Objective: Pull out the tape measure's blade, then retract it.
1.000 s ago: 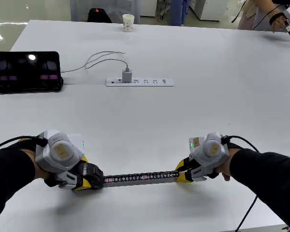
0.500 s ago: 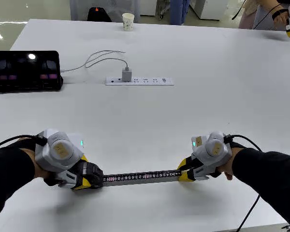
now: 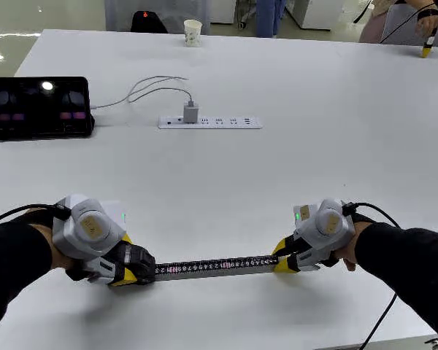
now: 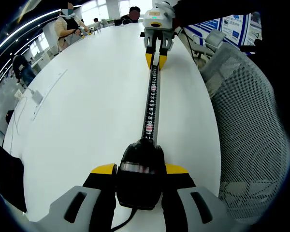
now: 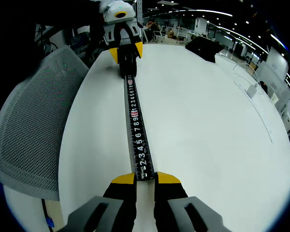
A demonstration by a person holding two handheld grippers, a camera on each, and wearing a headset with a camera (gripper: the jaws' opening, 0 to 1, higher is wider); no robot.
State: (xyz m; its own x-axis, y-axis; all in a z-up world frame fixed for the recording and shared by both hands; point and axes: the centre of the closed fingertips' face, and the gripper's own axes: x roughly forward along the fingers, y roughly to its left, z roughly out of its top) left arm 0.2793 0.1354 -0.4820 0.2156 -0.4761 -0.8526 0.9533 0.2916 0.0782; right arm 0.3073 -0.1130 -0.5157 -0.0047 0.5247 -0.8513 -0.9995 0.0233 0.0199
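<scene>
In the head view, the tape measure [image 3: 135, 264] sits on the white tabletop [image 3: 277, 168] near the person's edge. It is clamped in the left gripper [image 3: 124, 271], and its blade [image 3: 215, 266] is drawn out to the right gripper [image 3: 281, 260]. The likely trouble from here is a sudden release: if the right gripper lets go all at once, the spring would probably whip the blade home and slam the end hook into the housing. A sideways drift of either hand could also kink the strip. In the left gripper view, the fingers [image 4: 104, 169] are closed snugly on both sides of the black housing. The blade leaves its mouth straight ahead and lies flat on the tabletop, numbers up, toward the other gripper. In the right gripper view, the fingers [image 5: 123, 180] are almost together, pinching the blade's tip between them. The scale counts upward away from them toward the housing. The blade's long axis thus runs from gripper to gripper, roughly along the tabletop's near edge, and the housing's mouth faces the person's right.
</scene>
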